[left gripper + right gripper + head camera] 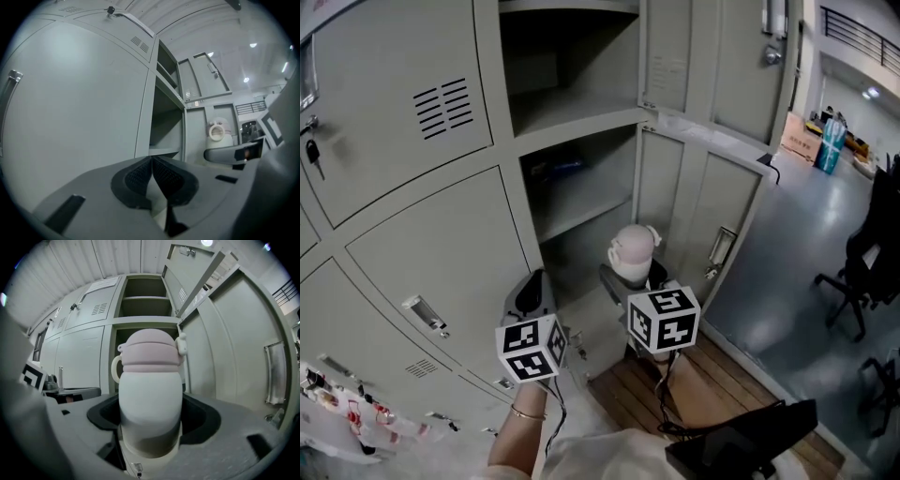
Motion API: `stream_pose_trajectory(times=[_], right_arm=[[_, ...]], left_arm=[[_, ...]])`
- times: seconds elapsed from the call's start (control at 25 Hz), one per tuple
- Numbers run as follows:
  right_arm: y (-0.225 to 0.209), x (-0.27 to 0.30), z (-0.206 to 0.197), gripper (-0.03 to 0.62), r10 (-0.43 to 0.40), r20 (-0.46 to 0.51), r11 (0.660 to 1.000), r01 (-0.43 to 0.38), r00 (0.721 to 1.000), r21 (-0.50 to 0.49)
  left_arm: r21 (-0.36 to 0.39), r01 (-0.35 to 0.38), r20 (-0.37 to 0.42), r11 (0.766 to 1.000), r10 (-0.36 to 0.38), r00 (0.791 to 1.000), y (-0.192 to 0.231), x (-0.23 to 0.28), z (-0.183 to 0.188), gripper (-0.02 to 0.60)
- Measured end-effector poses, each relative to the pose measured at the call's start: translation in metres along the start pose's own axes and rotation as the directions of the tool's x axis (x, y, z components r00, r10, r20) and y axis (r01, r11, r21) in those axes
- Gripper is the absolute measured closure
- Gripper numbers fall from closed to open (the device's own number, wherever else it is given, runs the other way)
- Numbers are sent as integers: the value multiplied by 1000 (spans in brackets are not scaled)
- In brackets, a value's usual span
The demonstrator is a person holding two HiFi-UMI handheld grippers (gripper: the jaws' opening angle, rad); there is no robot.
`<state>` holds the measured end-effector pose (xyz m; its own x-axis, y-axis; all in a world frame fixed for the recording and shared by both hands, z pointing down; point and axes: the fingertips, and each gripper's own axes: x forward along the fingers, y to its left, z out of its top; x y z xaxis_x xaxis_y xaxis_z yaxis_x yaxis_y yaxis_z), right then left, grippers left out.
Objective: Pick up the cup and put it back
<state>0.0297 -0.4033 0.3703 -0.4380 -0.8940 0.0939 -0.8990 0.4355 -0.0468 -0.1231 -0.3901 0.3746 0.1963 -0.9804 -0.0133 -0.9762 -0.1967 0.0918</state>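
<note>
A white cup with a pink lid and a side handle (pixel 633 251) stands upright between the jaws of my right gripper (pixel 634 274), which is shut on its body. In the right gripper view the cup (pixel 150 394) fills the middle, with the dark pads (pixel 199 416) pressed against its sides. It hangs in front of the open locker compartments (pixel 581 202), outside them. My left gripper (pixel 532 292) is to the left of the cup, near the closed locker doors. Its pads (pixel 140 176) meet at the tips with nothing between them, and the cup (pixel 218 131) shows at its right.
Grey lockers fill the left and middle, with one column of compartments open. Its tall door (pixel 703 206) swings out to the right of the cup. A key hangs in a lock (pixel 311 150) at far left. An office chair (pixel 862 272) stands on the grey floor at right.
</note>
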Motion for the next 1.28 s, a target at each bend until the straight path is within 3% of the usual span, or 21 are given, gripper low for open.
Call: stream_pose_trajectory(times=[0.28,0.48,0.76,1.28], right_arm=[[-2,-5,-3,253,-3,1,1000,3,1000,8],[0,-6,5,253,5,3,1000,-5,1000,1],[-3,-4,43,253,36,18,999,-36,999,-28],[-7,10,119,253,88,62,993,-83,994,-83]], left_arm=[[8,8,9,1000,-8,1000,-1,0,6,569],[53,31,17,998,-32,999,-7,0,18,569],[50,71,37,996,-73,997,-13,2,46,569],[78,48,86,996,-55,995,-9,1,112,569]])
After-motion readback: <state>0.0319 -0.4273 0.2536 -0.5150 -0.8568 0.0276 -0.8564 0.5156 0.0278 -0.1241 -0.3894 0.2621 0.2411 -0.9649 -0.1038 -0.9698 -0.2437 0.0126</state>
